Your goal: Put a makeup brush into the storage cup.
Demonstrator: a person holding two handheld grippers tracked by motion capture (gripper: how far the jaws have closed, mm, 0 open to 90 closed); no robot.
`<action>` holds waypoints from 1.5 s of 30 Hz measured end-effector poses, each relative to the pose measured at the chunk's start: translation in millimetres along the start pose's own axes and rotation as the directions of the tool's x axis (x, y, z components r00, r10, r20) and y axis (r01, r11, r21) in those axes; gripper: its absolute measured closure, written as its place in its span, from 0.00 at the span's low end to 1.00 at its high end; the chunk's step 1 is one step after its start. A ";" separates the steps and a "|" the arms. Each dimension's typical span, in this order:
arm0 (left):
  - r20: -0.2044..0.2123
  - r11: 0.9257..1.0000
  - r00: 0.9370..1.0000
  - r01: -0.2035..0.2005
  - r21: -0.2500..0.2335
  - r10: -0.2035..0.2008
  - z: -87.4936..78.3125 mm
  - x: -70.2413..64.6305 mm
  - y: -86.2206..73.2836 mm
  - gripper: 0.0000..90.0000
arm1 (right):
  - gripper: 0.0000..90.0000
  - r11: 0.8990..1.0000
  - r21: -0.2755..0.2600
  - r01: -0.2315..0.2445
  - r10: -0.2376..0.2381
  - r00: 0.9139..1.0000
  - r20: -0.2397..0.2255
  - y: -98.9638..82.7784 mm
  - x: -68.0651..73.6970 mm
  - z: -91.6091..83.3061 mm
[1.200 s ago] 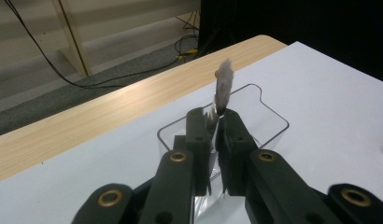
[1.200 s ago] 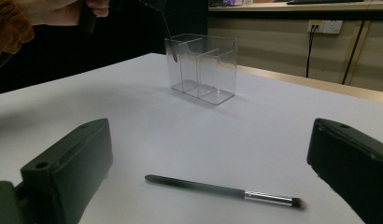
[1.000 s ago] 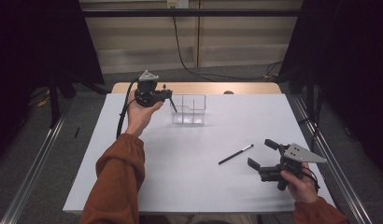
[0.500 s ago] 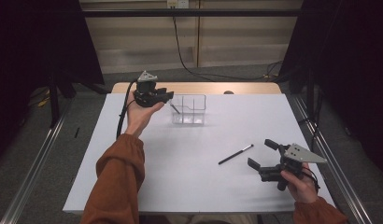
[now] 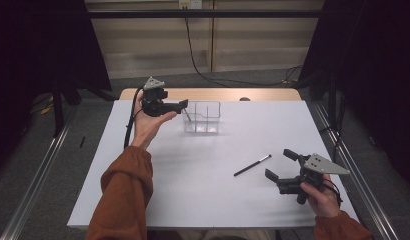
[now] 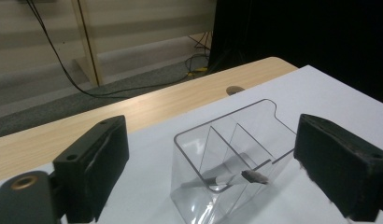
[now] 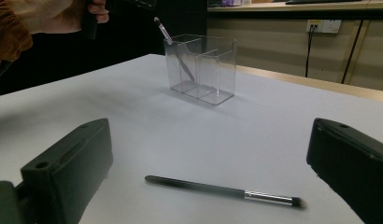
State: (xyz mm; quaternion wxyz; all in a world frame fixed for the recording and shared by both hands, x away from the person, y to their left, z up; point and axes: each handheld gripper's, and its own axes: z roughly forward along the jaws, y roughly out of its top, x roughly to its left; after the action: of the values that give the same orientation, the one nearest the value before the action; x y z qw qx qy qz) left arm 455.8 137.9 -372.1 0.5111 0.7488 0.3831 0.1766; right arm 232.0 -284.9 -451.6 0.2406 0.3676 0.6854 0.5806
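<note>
jaws of the left gripper [image 5: 184,104] have just been opening, one makeup brush [image 7: 180,60] leaning in the clear organizer [image 5: 202,117]. right gripper [image 5: 280,165] gapes beside the second brush [image 5: 252,165]; a careless pinch could roll it.

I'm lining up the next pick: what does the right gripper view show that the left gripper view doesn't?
Right gripper view: a brush lying flat on the white table between open jaws, plus the other hand. Left gripper view: the table's wooden far edge and its own open jaws above the organizer. Both: the clear organizer holding a leaning brush.
</note>
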 end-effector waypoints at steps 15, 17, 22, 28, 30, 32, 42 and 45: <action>0.017 0.997 0.999 -0.032 -0.068 0.033 -32.0 0.3 -10.8 0.03 | 0.00 1.000 0.004 0.000 0.000 1.000 0.008 0.0 -0.9 1.3; 0.011 0.996 0.999 -0.042 -0.074 0.043 -35.0 -1.3 -12.1 0.03 | 0.00 1.000 0.003 0.000 0.000 1.000 0.007 0.1 -0.7 1.5; -0.011 0.994 0.998 -0.067 -0.089 0.066 -40.5 -2.6 -18.4 0.03 | 0.00 1.000 0.003 -0.001 0.001 1.000 0.008 0.1 -1.0 1.4; -0.027 0.993 0.998 -0.058 -0.108 0.055 -50.6 -1.8 -26.9 0.02 | 0.00 1.000 0.004 0.000 0.000 1.000 0.007 0.1 -1.1 1.7; -0.037 0.992 0.998 -0.059 -0.107 0.055 -53.9 -1.5 -29.1 0.03 | 0.00 1.000 0.004 0.002 -0.002 1.000 0.007 0.1 -1.1 1.8; -0.046 0.992 0.998 -0.057 -0.115 0.052 -58.0 -0.6 -31.7 0.02 | 0.00 1.000 0.004 0.002 -0.002 1.000 0.007 0.1 -1.2 1.9; -0.050 0.987 0.998 -0.050 -0.153 0.042 -80.2 -2.1 -49.8 0.03 | 0.00 1.000 0.007 0.005 -0.005 1.000 0.012 -0.1 -1.2 2.3; -0.054 0.985 0.997 -0.062 -0.163 0.054 -87.1 -5.5 -54.0 0.03 | 0.00 1.000 0.006 0.004 -0.004 1.000 0.012 0.0 -1.2 2.3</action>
State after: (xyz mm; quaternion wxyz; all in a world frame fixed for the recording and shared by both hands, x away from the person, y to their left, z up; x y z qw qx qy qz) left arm 373.9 198.6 -383.8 0.5563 0.7104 0.3576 0.2408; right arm 234.5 -284.4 -452.2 0.2450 0.3704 0.6863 0.5760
